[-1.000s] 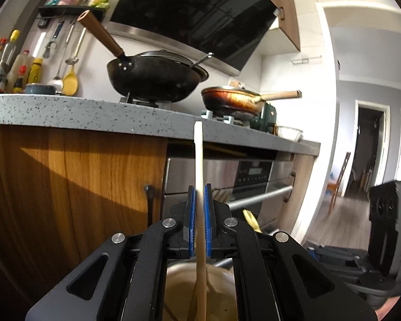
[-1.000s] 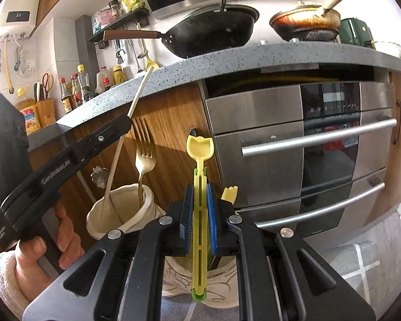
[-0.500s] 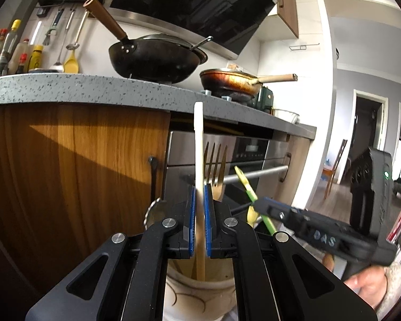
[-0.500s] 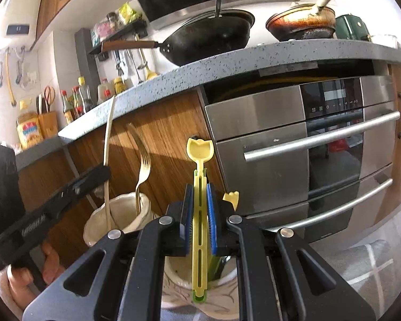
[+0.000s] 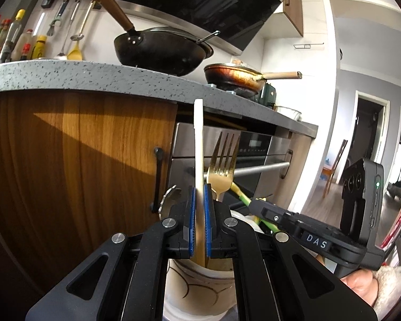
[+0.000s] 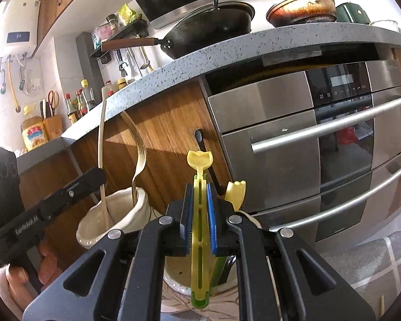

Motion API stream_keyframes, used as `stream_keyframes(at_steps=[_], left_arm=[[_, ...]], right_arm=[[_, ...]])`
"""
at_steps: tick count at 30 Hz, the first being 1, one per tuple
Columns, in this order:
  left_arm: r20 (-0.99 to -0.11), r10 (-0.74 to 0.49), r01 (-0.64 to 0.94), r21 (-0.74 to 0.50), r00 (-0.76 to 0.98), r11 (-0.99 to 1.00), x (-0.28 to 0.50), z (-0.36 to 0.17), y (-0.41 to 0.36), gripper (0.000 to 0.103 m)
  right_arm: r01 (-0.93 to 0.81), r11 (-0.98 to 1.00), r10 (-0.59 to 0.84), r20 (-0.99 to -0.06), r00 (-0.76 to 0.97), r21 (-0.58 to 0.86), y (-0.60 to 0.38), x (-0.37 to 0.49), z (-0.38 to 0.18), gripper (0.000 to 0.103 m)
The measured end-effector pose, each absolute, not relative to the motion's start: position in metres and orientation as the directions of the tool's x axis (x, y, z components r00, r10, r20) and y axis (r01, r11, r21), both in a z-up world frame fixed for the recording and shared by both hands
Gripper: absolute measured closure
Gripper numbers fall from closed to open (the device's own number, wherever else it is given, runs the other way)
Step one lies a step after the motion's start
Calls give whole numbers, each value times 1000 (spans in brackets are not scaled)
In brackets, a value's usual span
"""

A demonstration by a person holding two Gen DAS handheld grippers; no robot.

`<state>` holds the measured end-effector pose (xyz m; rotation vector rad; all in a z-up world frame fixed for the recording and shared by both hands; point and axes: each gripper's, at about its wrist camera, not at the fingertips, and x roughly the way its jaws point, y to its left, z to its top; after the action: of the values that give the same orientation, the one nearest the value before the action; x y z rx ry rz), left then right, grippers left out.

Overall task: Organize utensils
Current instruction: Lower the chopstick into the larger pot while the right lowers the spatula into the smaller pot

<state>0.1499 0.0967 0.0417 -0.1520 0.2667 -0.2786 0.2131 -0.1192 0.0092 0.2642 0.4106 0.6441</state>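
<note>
My left gripper [image 5: 199, 214] is shut on a pale flat stick [image 5: 198, 144] that stands upright, its lower end inside a cream ceramic holder [image 5: 197, 286]. A gold fork [image 5: 223, 165] stands in the same holder. My right gripper [image 6: 199, 214] is shut on a yellow-green plastic utensil [image 6: 199, 160], held upright over a second patterned holder [image 6: 179, 275] with another yellow utensil [image 6: 235, 191] in it. The right wrist view shows the left gripper [image 6: 93, 176], the stick [image 6: 101, 139], the fork [image 6: 139, 165] and the cream holder [image 6: 125, 214] to the left.
A speckled grey counter [image 6: 227, 50] carries a black wok [image 6: 211, 29] and a frying pan [image 6: 302, 13]. Below it are a wooden cabinet door [image 5: 80, 160] with a black handle and a steel oven [image 6: 307, 139] with bar handles. A grey rug [image 6: 361, 262] lies at the right.
The left gripper has sunk with the stick, whose lower end now sits in the cream holder. The fork and the right gripper have come into the left view. The right gripper has hardly moved.
</note>
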Motion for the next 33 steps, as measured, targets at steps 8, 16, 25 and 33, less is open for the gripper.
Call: stream_keyframes(at_steps=[8,16,25,33], left_arm=[[-240,-297,255,-190,924,948,146,42,100,96],[-226,-299,261,-186,927,947,145,44,99,96],[-229,-306,269,-180,924,946,146,42,95,96],[-234,-308,273,-167,922,947,146,41,94,96]], right_arm=[[-518,712,672,-248,698,474,-131,220,8,93],[-501,691,682,-241,690,521,-136,226,7,93],[-511,766,621,-246,744,389,-111,225,16,93],[-513,807,582,-254,773,292,-109,213,15,93]])
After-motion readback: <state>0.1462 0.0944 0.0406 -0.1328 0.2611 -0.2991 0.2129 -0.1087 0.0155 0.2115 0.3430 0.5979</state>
